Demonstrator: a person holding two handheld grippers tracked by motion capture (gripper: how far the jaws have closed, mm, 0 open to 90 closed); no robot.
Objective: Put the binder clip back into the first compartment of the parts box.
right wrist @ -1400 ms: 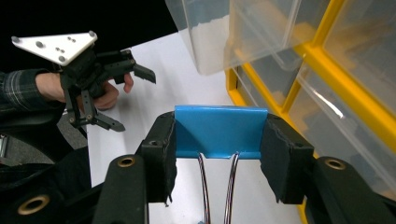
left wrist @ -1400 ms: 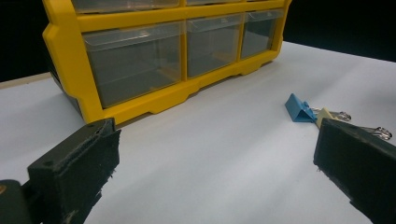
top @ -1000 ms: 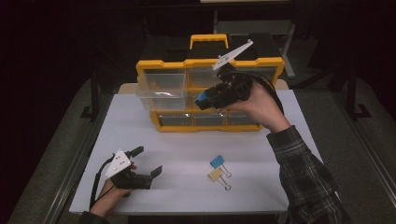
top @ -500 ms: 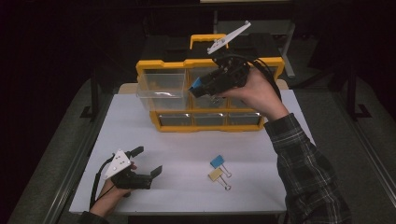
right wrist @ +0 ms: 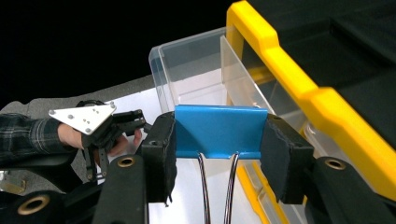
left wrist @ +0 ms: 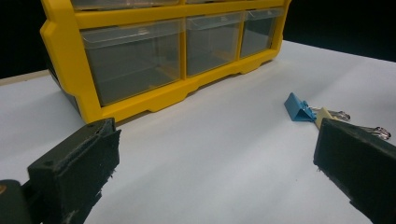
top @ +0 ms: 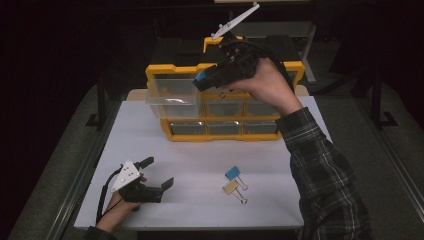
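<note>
My right gripper point(top: 204, 80) is raised in front of the top of the yellow drawer organizer point(top: 225, 136), shut on a large blue binder clip point(right wrist: 219, 130) held across its width, wire handles pointing back. The clip point(top: 202, 78) hangs just right of and above a clear drawer point(top: 172, 97) that is pulled out at the organizer's upper left and looks empty point(right wrist: 196, 74). My left gripper point(top: 159, 173) rests on the white table near its front left, open with nothing between its fingers point(left wrist: 74, 163).
A small blue binder clip point(top: 232, 173) and a tan one point(top: 231, 187) lie together on the table's front middle; in the left gripper view the blue one point(left wrist: 297, 108) sits beside my right pad. The organizer's lower drawers point(left wrist: 135, 60) are shut.
My right gripper has risen with the blue clip and shifted a little left, from in front of the organizer's face to above the open drawer's level. The left gripper stayed put.
</note>
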